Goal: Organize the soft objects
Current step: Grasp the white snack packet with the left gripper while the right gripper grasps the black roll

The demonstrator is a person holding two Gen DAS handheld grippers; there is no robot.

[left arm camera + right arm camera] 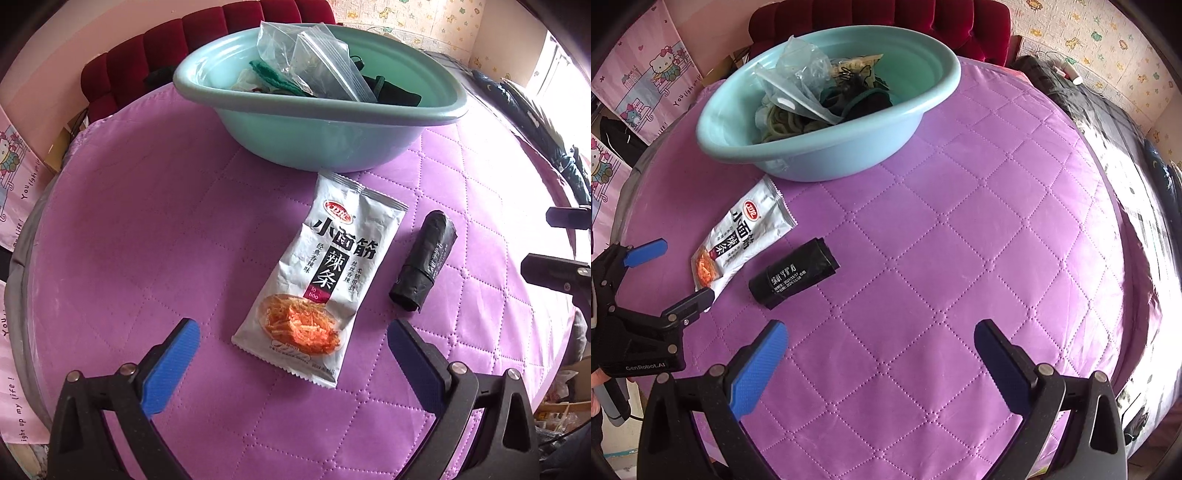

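Snack packet (314, 273) lies flat on the purple surface (147, 240) just in front of the basin (325, 122) — light, crinkly, slippery foil, best pinched at a sealed edge — left gripper (291, 343) and right gripper (879, 345) fingers spread, empty.

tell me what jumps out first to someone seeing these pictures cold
The pale blue basin at the far side of the purple quilted cover, piled with clear plastic bags and dark soft items. Nearer, on the cover, lie a white snack packet printed with bold black characters and, to its right, a black roll, apart from it. The left gripper hangs open just in front of the packet, and the right gripper is open over bare quilt.
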